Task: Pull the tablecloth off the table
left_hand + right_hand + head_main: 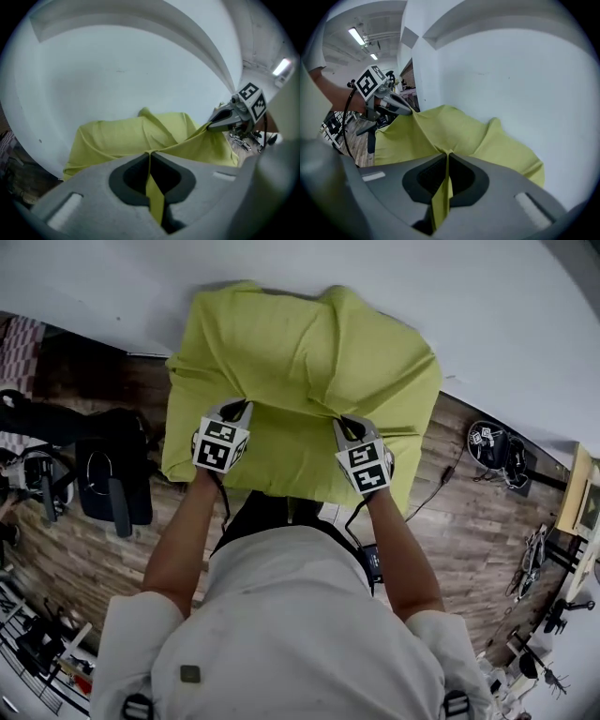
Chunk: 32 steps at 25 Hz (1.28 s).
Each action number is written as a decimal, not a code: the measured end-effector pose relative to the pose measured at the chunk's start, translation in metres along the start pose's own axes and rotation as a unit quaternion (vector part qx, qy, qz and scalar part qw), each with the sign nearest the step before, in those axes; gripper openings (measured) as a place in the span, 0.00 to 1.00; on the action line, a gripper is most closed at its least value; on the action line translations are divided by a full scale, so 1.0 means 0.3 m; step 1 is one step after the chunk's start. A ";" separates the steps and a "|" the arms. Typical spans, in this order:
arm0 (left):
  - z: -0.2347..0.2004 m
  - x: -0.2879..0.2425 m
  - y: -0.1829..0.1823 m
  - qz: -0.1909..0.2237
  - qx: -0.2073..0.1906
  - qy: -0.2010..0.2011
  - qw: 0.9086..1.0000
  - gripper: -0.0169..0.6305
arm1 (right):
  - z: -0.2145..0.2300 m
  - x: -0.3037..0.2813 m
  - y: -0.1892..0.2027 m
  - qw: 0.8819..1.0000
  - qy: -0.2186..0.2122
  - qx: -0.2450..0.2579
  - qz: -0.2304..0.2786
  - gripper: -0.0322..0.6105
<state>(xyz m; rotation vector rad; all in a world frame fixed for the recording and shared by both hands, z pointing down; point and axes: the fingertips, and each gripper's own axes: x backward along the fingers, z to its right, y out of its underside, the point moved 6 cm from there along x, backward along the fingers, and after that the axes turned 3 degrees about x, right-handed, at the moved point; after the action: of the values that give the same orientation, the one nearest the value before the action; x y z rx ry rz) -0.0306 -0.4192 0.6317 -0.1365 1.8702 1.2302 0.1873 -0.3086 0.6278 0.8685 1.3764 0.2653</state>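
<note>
A person seen from above stands facing a white wall (487, 306), a two-jaw gripper in each hand, both fastened on a yellow-green tablecloth (300, 352). The left gripper (240, 409) has its jaws pressed together on a fold of the cloth's near part, and its own view shows a strip of fabric running down through the closed jaws (151, 161). The right gripper (344, 421) is likewise clamped on a fold, with cloth pinched between its jaws (447, 161). The two grippers sit side by side, left and right of each other and level with one another, so neither hand is nearer the cloth. The fabric between them is drawn into a ridge running left to right. From both grippers the cloth spreads away to the far side, toward the wall, draped in a rumpled hump and hanging down at its left and right. The coming pull therefore looks to run from far to near, toward the person's body, square to that ridge. The table is entirely hidden under the cloth, so its shape and edges cannot be made out, nor whether the far hem is free or caught. The person's torso covers the space just below the grippers. Wooden floor (459, 474) and dark bags (112, 474) lie to either side.
</note>
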 end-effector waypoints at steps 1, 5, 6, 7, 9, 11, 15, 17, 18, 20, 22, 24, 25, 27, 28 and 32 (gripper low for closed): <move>0.018 0.039 -0.012 0.010 0.003 -0.005 1.000 0.03 | -0.007 0.041 -0.014 1.000 -0.001 0.006 0.011 0.07; 0.111 0.221 -0.049 0.053 0.001 -0.025 0.998 0.03 | -0.061 0.220 -0.056 0.998 0.001 0.028 0.056 0.07; 0.123 0.261 -0.073 0.069 -0.004 -0.033 0.997 0.03 | -0.060 0.255 -0.082 0.997 0.005 0.036 0.073 0.07; 0.136 0.300 -0.098 0.084 -0.010 -0.040 0.996 0.03 | -0.054 0.289 -0.110 0.995 0.008 0.044 0.091 0.07; 0.175 0.380 -0.144 0.111 -0.022 -0.054 0.992 0.03 | -0.046 0.371 -0.158 0.990 0.015 0.059 0.125 0.07; 0.229 0.469 -0.181 0.138 -0.035 -0.067 0.988 0.03 | -0.050 0.471 -0.195 0.985 0.023 0.071 0.156 0.07; 0.353 0.660 -0.218 0.185 -0.048 -0.090 0.977 0.03 | -0.095 0.682 -0.242 0.973 0.031 0.091 0.210 0.07; 0.406 0.737 -0.221 0.199 -0.052 -0.101 0.973 0.03 | -0.120 0.767 -0.256 0.967 0.030 0.097 0.233 0.07; 0.427 0.766 -0.223 0.203 -0.054 -0.105 0.972 0.03 | -0.131 0.803 -0.263 0.965 0.030 0.100 0.242 0.07; 0.464 0.815 -0.223 0.209 -0.060 -0.112 0.970 0.03 | -0.150 0.861 -0.272 0.961 0.033 0.104 0.253 0.07; 0.497 0.860 -0.216 0.214 -0.067 -0.114 0.968 0.03 | -0.168 0.903 -0.267 0.959 0.036 0.104 0.259 0.07; 0.521 0.901 -0.212 0.219 -0.072 -0.112 0.967 0.03 | -0.185 0.937 -0.256 0.959 0.040 0.101 0.262 0.07; 0.529 0.923 -0.213 0.223 -0.075 -0.109 0.966 0.03 | -0.198 0.955 -0.255 0.958 0.043 0.099 0.265 0.07; 0.541 0.975 -0.217 0.232 -0.079 -0.102 0.964 0.03 | -0.235 0.995 -0.259 0.957 0.051 0.097 0.270 0.07; 0.543 1.006 -0.216 0.237 -0.082 -0.098 0.963 0.03 | -0.260 1.015 -0.265 0.955 0.055 0.096 0.273 0.07; 0.542 1.148 -0.193 0.259 -0.089 -0.075 0.959 0.03 | -0.380 1.104 -0.297 0.951 0.073 0.088 0.288 0.08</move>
<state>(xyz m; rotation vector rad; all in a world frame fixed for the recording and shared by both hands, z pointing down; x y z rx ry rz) -0.1161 -0.2007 0.3261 0.3638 1.7123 1.7111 0.1273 -0.1151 0.3284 1.4192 1.2665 0.6742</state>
